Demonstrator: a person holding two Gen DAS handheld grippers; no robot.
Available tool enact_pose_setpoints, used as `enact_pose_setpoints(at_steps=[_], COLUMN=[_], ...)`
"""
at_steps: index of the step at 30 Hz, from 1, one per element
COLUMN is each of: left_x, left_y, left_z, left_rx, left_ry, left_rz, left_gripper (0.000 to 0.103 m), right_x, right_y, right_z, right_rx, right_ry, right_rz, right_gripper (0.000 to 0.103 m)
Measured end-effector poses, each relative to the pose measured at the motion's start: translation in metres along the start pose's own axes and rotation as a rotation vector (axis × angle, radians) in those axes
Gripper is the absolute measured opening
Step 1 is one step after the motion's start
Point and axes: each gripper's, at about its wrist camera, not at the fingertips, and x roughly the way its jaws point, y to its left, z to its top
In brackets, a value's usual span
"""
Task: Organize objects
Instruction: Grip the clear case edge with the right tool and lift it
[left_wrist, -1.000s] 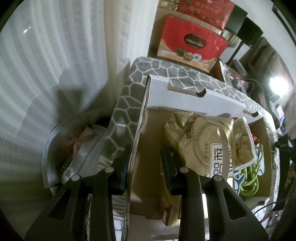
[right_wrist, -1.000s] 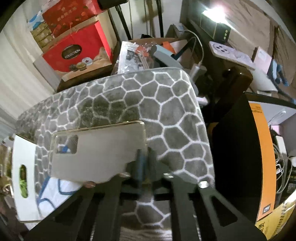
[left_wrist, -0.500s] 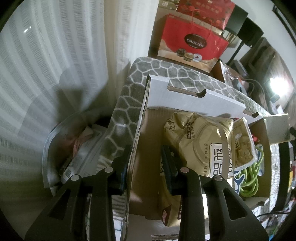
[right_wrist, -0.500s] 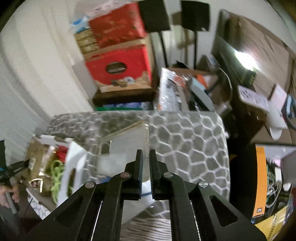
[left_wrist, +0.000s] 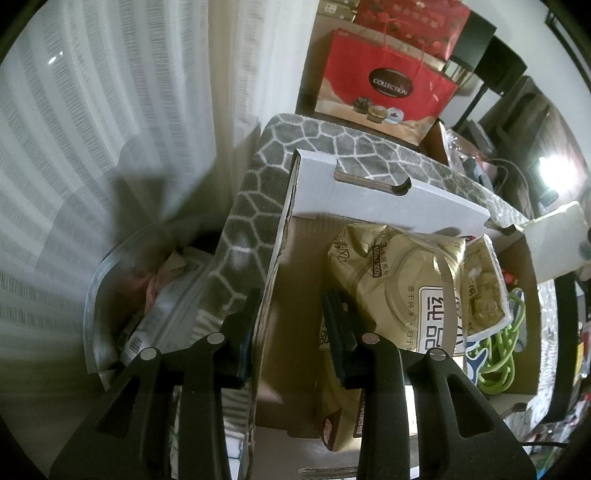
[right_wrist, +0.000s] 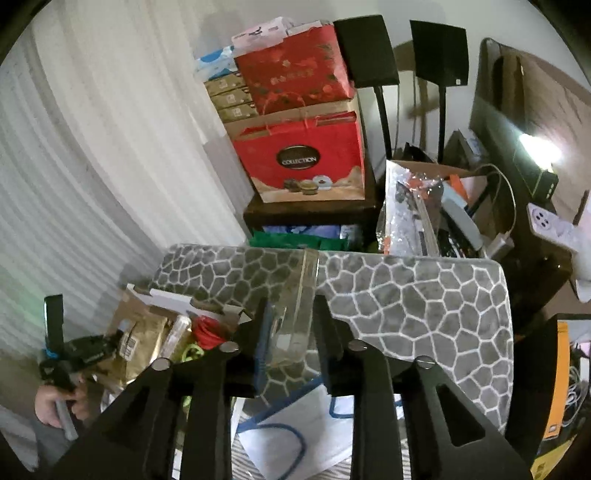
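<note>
My right gripper (right_wrist: 291, 332) holds a clear phone case (right_wrist: 295, 302) edge-on between its fingers, above the grey hexagon-patterned cushion (right_wrist: 406, 295). The case also shows at the right edge of the left wrist view (left_wrist: 557, 240), over the box. My left gripper (left_wrist: 291, 328) is open, its fingers on either side of the left wall of the open cardboard box (left_wrist: 369, 192). The box holds gold tissue packs (left_wrist: 399, 280) and a green cord (left_wrist: 506, 343).
A red gift bag (right_wrist: 303, 162) sits on a dark stand behind the cushion. A cluttered desk with cables (right_wrist: 461, 206) is to the right. White curtains (left_wrist: 110, 129) hang on the left. A plastic bin of papers (left_wrist: 155, 302) stands left of the box.
My right gripper lifted the phone case off the cushion and swung it left towards the box, turning it edge-on; its fingers now stand wider apart. My left gripper has not moved.
</note>
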Motion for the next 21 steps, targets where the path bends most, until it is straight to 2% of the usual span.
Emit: enact_pose_setpoints(at_steps=[3,5,7,11,16,21], left_x=[0.000,0.000,0.000,0.000,0.000,0.000], left_y=[0.000,0.000,0.000,0.000,0.001,0.001], left_z=[0.000,0.000,0.001,0.001,0.001,0.000], left_rx=[-0.002,-0.004,-0.003,-0.003,-0.005,-0.005], left_ry=[0.000,0.001,0.002,0.003,0.002,0.002], left_rz=[-0.003,-0.007,-0.008,-0.013,-0.014,-0.012], left_gripper=[0.030,0.030,0.030,0.030,0.030,0.030], right_x=[0.021,0.033,0.043,0.041,0.016,-0.015], right_y=[-0.006,-0.007,-0.008,-0.006,0.010,0.031], right_z=[-0.005,-0.010,-0.015,-0.015,-0.007,0.003], right_rx=[0.074,0.087,0.103,0.098,0.018,-0.044], right_ry=[0.065,0.085,0.092,0.059,-0.009,-0.075], right_rz=[0.081,0.078,0.077,0.068,0.020,0.050], right_gripper=[0.023,0.013,0.010,0.008,0.008,0.008])
